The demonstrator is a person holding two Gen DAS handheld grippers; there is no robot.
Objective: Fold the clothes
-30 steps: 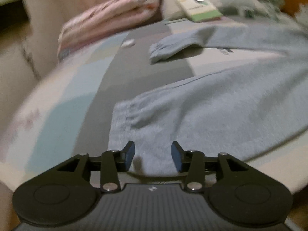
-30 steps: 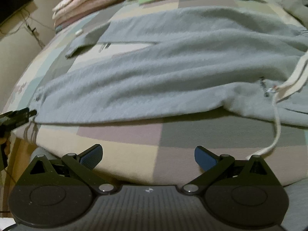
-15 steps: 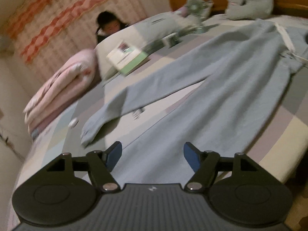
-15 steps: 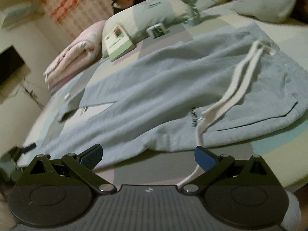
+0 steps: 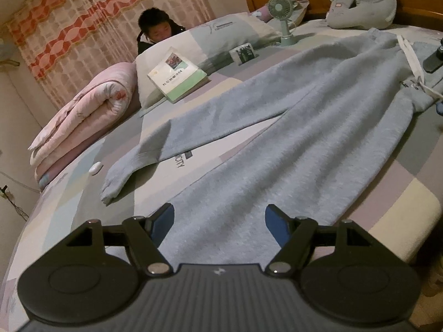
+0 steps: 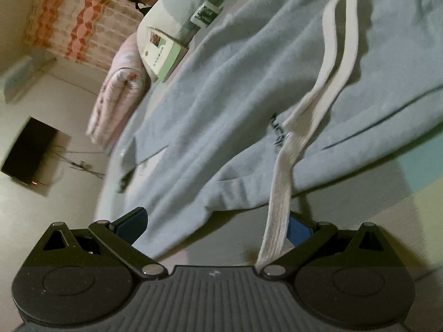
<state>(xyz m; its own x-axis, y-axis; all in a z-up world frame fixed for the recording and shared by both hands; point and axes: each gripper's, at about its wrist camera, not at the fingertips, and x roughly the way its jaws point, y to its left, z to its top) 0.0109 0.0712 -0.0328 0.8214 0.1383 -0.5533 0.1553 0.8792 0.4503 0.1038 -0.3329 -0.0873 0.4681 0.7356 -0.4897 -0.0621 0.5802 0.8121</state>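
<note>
book (image 5: pixel 177 76) against pillow (image 5: pixel 221 38); pink quilt (image 5: pixel 85 121) rolled beside; fan (image 5: pixel 281 19), plush (image 5: pixel 362 0) near headboard.

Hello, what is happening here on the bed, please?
A person with a gripper in each hand is about to fold light blue sweatpants that lie spread flat on the bed. The left gripper hangs open over one leg's end, its fingers having just opened, gripping nothing. The right gripper is open at the waistband, with the white drawstring trailing between its fingers.
</note>
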